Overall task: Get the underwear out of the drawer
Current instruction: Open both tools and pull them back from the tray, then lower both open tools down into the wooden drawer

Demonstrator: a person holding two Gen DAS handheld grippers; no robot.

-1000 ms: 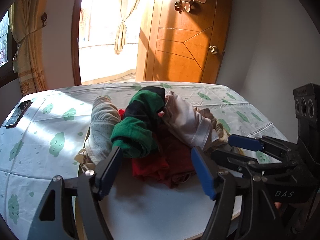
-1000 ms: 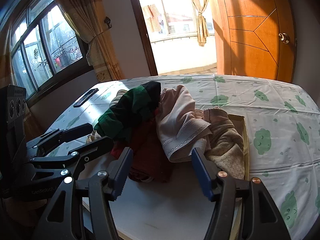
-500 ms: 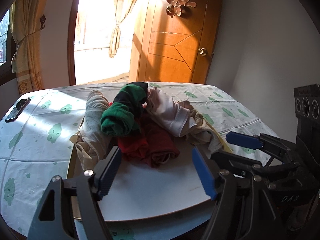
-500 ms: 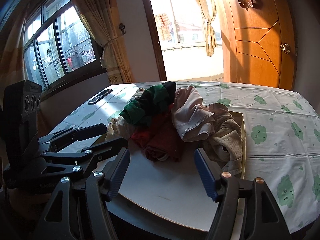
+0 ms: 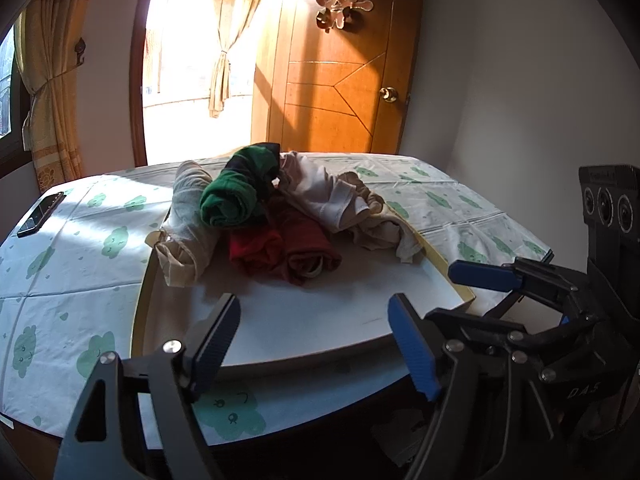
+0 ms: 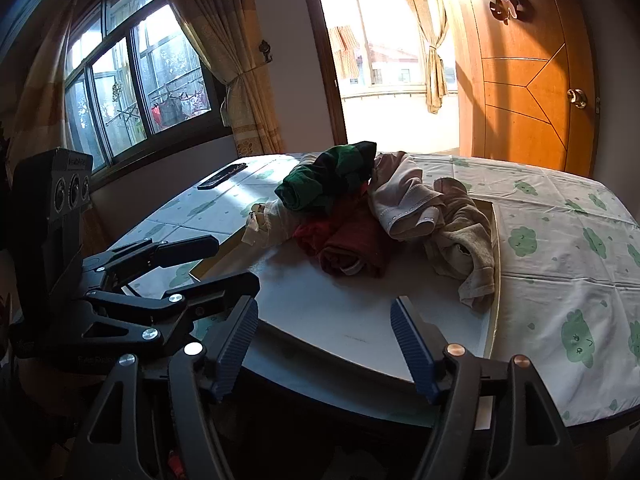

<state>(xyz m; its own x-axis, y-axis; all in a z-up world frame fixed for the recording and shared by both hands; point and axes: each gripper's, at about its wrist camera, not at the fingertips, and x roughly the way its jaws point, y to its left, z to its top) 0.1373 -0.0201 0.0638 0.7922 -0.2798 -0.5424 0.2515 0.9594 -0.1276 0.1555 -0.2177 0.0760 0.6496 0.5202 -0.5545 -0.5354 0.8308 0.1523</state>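
Here, from the left wrist, we see our left gripper (image 5: 316, 344) with its jaws standing wide and nothing between them; they have just been opening a little further. Ahead of it and well beyond the fingertips lies the underwear pile (image 5: 280, 220), heaped at the far end of a shallow white drawer (image 5: 320, 320) set on the bed. The green roll (image 5: 232, 200) sits on top, slightly left of our line, with the red folded pairs (image 5: 284, 248) nearest the claw. Off to the right the right gripper (image 5: 492, 276) shows, also gaping. From the right wrist, our right gripper (image 6: 324, 340) is likewise wide and empty, its jaws having just been opening, the pile (image 6: 360, 216) ahead and apart from it, the beige piece (image 6: 468, 248) draped to the right over the drawer's rim. We judge these things light, soft and limp: they will sag and may drag a neighbour along, so we would pinch a thick rolled edge, the green roll being the easiest.
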